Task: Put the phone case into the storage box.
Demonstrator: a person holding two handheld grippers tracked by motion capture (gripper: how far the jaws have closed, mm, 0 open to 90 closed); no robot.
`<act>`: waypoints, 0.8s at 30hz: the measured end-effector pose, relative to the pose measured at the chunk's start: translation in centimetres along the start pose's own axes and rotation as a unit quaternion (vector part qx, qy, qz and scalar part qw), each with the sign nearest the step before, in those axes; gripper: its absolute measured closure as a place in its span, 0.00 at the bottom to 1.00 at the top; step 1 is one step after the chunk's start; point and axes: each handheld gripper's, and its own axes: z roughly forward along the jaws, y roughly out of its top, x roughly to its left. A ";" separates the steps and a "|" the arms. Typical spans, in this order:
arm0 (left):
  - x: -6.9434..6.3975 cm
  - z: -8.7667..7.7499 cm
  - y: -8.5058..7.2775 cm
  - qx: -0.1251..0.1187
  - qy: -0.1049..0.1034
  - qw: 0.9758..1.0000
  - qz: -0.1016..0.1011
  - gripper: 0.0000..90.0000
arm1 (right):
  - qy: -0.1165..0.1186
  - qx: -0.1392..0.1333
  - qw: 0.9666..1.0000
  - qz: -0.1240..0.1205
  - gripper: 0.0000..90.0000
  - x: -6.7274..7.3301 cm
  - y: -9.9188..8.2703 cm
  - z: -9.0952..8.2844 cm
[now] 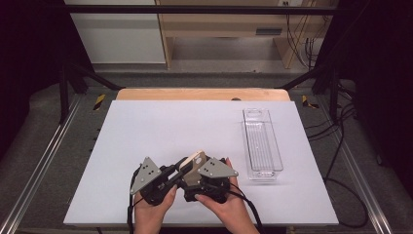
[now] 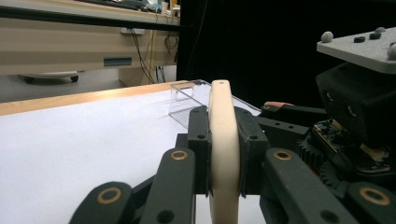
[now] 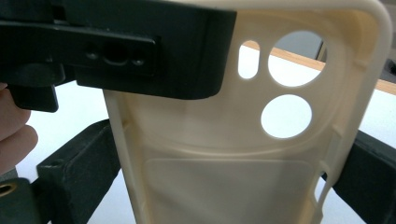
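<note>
White sheeting covers the bench (image 1: 146,126). At its near edge both claws meet on a cream phone case (image 2: 224,140): the left claw (image 2: 223,149) is clamped across its thin edge, and the right claw (image 3: 224,168) grips its two long sides. Farther right, apart, lies a clear tray (image 1: 262,141).

Clear plastic tray (image 1: 263,144) on white table (image 1: 160,131), right side.
</note>
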 end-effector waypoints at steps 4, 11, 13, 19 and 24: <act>0.0 0.0 0.0 0.000 0.000 1.000 -0.001 0.88 | -0.002 -0.001 1.000 0.001 0.07 0.0 0.0 0.0; 0.0 0.0 -0.1 0.000 -0.001 1.000 -0.004 0.88 | -0.005 0.001 1.000 0.003 0.10 -0.1 0.0 -0.1; 0.0 0.0 -0.1 0.000 -0.001 1.000 -0.004 0.88 | -0.006 0.002 1.000 0.004 0.10 -0.2 0.0 -0.1; 0.1 0.1 -0.1 0.002 -0.001 1.000 -0.005 0.88 | -0.007 0.006 1.000 0.005 0.11 -0.1 0.0 0.0; 0.2 0.1 -0.1 0.002 -0.001 1.000 -0.008 0.88 | -0.010 0.009 1.000 0.005 0.11 -0.2 0.1 -0.1</act>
